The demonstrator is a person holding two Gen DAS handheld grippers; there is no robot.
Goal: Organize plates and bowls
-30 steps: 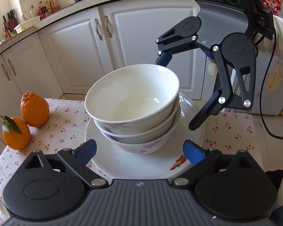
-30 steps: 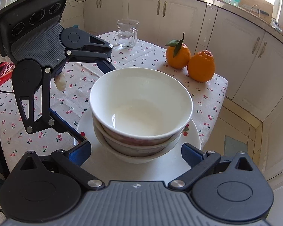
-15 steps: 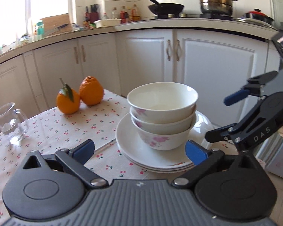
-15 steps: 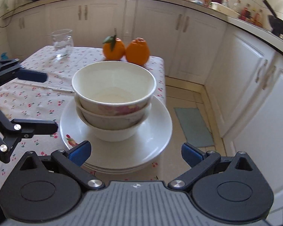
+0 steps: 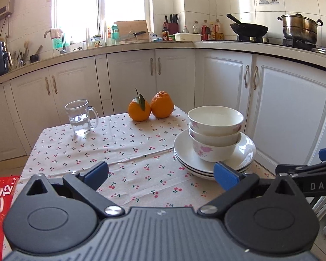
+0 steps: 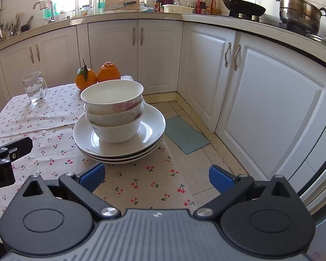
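Bowls: your three bowls (image 5: 215, 134) sit nested on the stacked plates (image 5: 245, 150), near the worktop's (image 5: 123, 152) right edge.
Left claw (image 5: 160, 176): yours is spread wide, gripping nothing.
Right claw (image 6: 156, 178): also released, empty, just short of the plates.
Nearby: two oranges (image 5: 150, 108), a glass mug (image 5: 80, 117).

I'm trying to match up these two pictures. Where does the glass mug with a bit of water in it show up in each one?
Left wrist view: the glass mug stands left of centre, at the far left part of the table.
Right wrist view: the same mug sits far left, small, upper part of the picture.
Shared landmark: the two oranges stand to the mug's right in both views.
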